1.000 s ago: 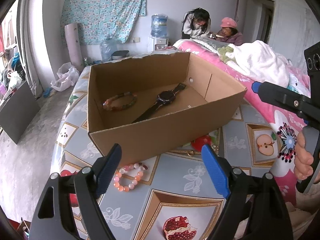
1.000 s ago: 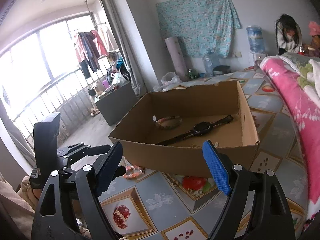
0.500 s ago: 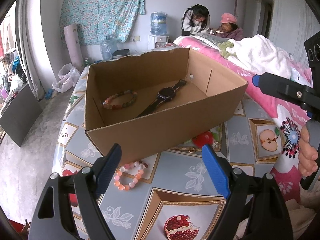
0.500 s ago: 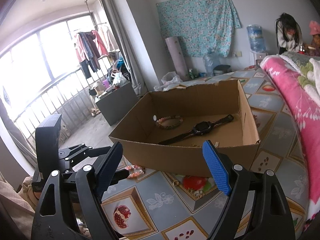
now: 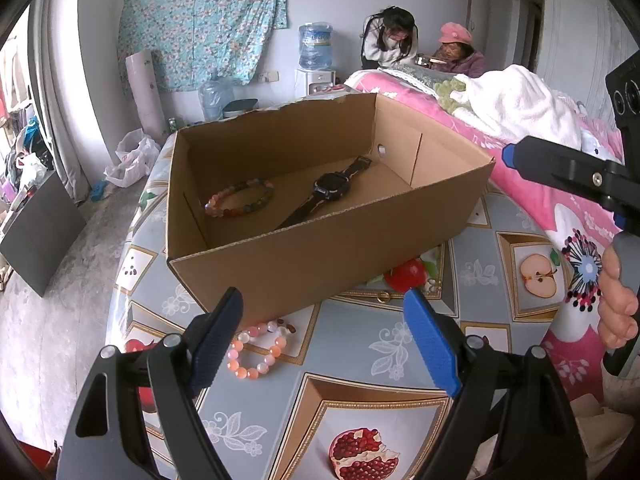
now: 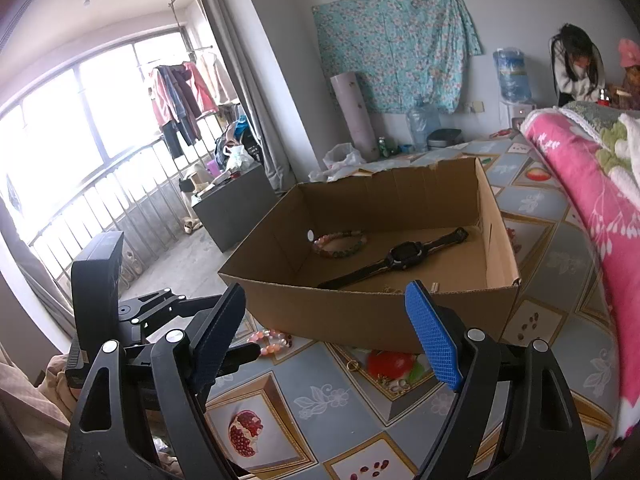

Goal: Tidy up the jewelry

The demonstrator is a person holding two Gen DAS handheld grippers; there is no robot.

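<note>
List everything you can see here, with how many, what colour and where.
cardboard box: one, brown, on the table
watch: one, black, inside the box
dark bead bracelet: one, brown-orange, inside the box
pink bead bracelet: one, pink-orange, on the table before the box
ring: one, gold, on the table by the box
tablecloth: one, grey, fruit-patterned
blanket: one, pink, beside the table
left hand-held gripper: black, blue pads, open
right hand-held gripper: same, open

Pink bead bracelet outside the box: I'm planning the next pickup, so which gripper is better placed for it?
Probably the left gripper. The pink bead bracelet lies just ahead of its open fingers, by the cardboard box. The right gripper, also open, sees it off to the side.
</note>
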